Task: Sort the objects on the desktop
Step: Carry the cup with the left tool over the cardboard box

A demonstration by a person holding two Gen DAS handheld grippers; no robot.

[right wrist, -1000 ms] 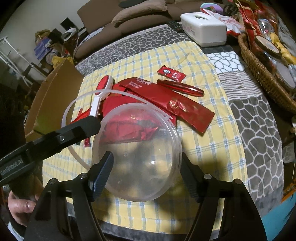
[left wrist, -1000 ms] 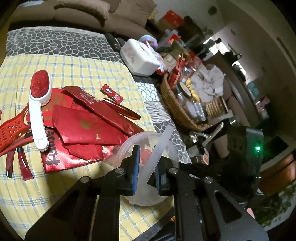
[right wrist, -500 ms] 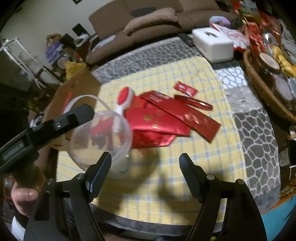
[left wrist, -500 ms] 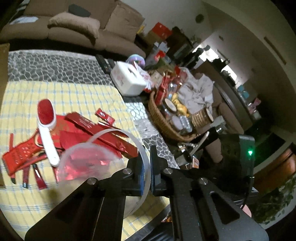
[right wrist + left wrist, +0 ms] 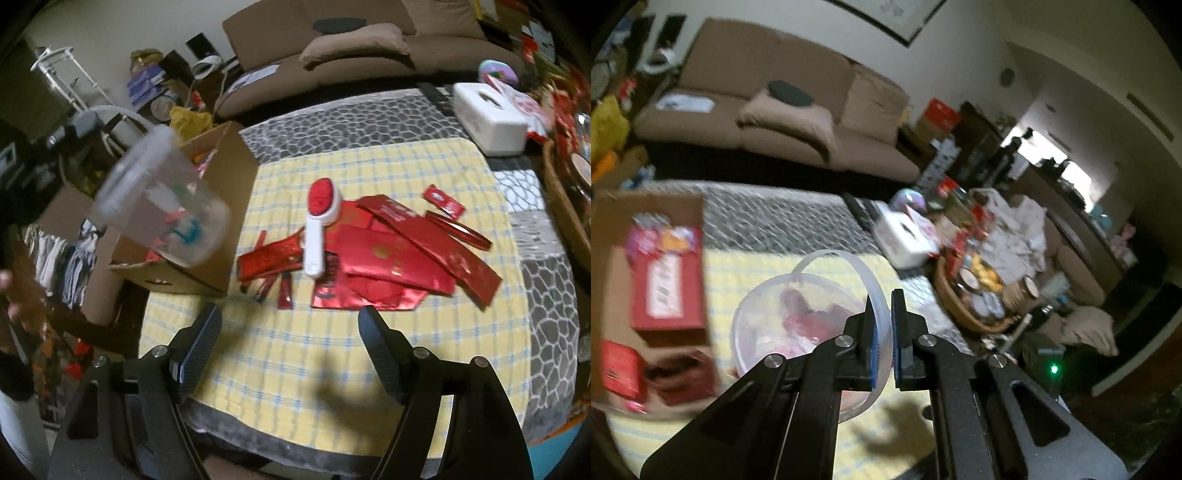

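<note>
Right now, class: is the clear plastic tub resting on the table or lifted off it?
Lifted. The clear tub hangs tilted in the air beside the cardboard box, its handle pinched in the left tool.

Home living room, brown sofa [image 5: 768, 110], cluttered cloth-covered table [image 5: 369, 354], laundry rack [image 5: 59, 70]

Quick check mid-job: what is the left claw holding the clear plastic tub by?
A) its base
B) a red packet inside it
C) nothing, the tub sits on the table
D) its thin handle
D: the left claw is shut on the thin white handle of the clear tub, which hangs near the cardboard box.
</note>
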